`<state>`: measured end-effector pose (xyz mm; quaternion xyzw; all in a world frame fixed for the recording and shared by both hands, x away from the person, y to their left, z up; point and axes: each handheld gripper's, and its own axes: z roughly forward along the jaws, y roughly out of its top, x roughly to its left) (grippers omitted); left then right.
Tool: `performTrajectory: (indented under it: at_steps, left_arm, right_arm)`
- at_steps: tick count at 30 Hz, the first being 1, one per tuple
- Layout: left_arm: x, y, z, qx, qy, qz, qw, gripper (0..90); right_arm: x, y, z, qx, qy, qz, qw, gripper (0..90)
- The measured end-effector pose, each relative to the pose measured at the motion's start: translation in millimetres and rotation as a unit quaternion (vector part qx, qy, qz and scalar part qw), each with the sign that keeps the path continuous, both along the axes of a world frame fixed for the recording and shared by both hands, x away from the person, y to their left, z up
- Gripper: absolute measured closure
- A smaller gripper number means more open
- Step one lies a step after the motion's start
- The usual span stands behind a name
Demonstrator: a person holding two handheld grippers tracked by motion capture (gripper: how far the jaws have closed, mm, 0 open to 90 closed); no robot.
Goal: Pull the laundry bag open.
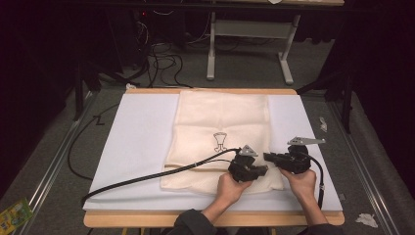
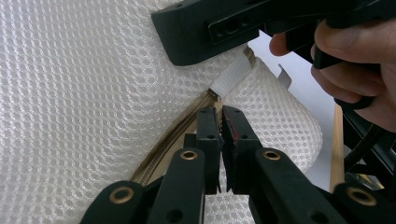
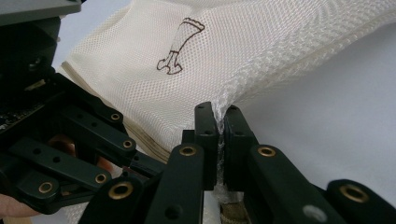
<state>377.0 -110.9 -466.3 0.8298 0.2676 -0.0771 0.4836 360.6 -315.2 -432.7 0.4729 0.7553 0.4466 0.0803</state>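
Note:
A cream mesh bag (image 1: 220, 122) with a brown printed mark (image 1: 220, 141) lies flat on the white mat (image 1: 142, 142). Both hands work at its near right corner. My left gripper (image 1: 263, 170) points right. In the left gripper view its jaws (image 2: 220, 112) stand almost together, with the end of the tan zipper (image 2: 170, 140) between their tips, just under a white fabric tab (image 2: 231, 77). My right gripper (image 1: 268, 157) points left and is shut on the bag's mesh edge (image 3: 243, 88), which bunches up between its jaws (image 3: 220, 114). Its body (image 2: 210, 28) hangs close above the left jaws.
The mat covers a wooden table (image 1: 147, 220) whose near edge shows. The left gripper's black cable (image 1: 147, 177) trails left across the mat. A metal stand (image 1: 249, 44) and loose cables (image 1: 161, 63) are on the floor behind. A green packet (image 1: 14, 213) lies at the lower left.

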Motion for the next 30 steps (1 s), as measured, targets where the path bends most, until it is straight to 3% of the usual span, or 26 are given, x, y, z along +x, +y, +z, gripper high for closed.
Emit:
performTrajectory:
  at_steps: [10, 15, 19, 30]
  left_arm:
    - [-0.3, -1.3, 0.8, -0.002, 0.007, 0.005, 1.0, 86.7]
    - [-0.5, 2.3, 7.0, 0.008, -0.006, -0.002, 1.0, 86.8]
    - [-0.4, 3.8, 8.3, 0.02, -0.011, -0.003, 0.9997, 86.9]
    - [-2.3, 7.1, 14.1, 0.034, -0.021, -0.003, 0.9992, 87.0]
  right_arm:
    - [0.5, -0.1, -0.2, 0.0, 0.001, 0.001, 1.0, 87.9]
    - [-0.2, -2.6, 0.4, -0.002, -0.004, 0.0, 1.0, 87.7]
    - [-1.3, -0.1, 0.6, -0.019, -0.01, 0.004, 0.9998, 87.7]
    - [-1.9, -0.7, 0.5, -0.019, -0.013, 0.008, 0.9997, 87.9]
